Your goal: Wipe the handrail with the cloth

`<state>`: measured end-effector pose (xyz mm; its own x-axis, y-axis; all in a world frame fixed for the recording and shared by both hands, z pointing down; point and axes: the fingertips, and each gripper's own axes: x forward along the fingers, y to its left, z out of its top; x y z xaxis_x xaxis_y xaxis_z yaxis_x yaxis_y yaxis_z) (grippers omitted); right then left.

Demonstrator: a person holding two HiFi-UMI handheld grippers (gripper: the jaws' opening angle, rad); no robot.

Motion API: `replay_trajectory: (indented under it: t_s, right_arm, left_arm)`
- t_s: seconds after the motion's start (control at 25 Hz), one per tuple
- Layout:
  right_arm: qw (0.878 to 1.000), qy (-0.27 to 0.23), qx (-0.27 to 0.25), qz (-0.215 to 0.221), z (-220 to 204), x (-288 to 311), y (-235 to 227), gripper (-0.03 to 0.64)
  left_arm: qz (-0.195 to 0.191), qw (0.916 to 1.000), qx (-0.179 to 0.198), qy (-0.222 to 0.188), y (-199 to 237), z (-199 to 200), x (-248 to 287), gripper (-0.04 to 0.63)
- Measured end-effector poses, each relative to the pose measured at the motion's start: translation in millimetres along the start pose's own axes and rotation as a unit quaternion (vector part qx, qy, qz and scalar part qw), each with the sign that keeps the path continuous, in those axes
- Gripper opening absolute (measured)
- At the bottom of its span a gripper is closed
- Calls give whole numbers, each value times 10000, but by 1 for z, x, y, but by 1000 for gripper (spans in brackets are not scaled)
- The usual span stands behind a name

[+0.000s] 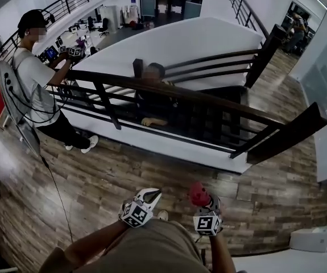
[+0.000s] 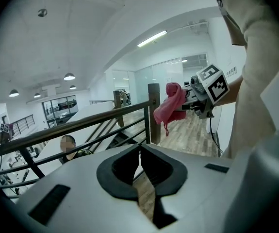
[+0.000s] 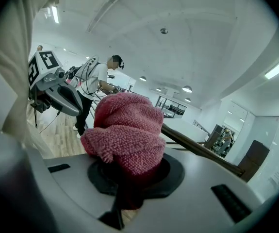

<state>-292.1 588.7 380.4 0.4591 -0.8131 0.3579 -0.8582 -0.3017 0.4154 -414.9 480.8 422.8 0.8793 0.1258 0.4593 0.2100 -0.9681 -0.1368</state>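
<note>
so the right gripper jaws clamp the pink cloth, left gripper jaws pinched together on nothing; handrail is well apart, so probably step in and press the cloth flat on top

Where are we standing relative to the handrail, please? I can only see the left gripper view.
Observer: The head view shows the left gripper and right gripper short of the handrail, with bare wooden floor between.
Operator: Is the cloth actually gripped?
Observer: The right gripper view shows its tongs shut on the cloth, which bunches up above them.
Operator: Is anyone else at the rail?
Observer: In the head view, a person in a white shirt stands at its left end.
</note>
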Motion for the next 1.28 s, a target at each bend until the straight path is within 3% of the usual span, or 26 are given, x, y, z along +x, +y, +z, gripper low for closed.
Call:
replay_trajectory:
  t_s: [0.28, 0.68, 1.0, 1.28]
  right_arm:
    - [10000, 7, -22, -34, 15, 26, 6, 57]
    - [9998, 11, 51, -187, 73, 70, 42, 57]
    - [9997, 158, 4, -181, 92, 84, 77, 57]
    - [9990, 217, 101, -375, 99, 91, 81, 57]
  left_arm:
    - [60, 10000, 30, -35, 40, 1, -1, 18]
    - [-258, 9989, 376, -101, 104, -3, -18, 18]
    - [-514, 9978, 405, -110, 126, -18, -30, 18]
    - [-644, 9970, 402, -131, 137, -27, -37, 18]
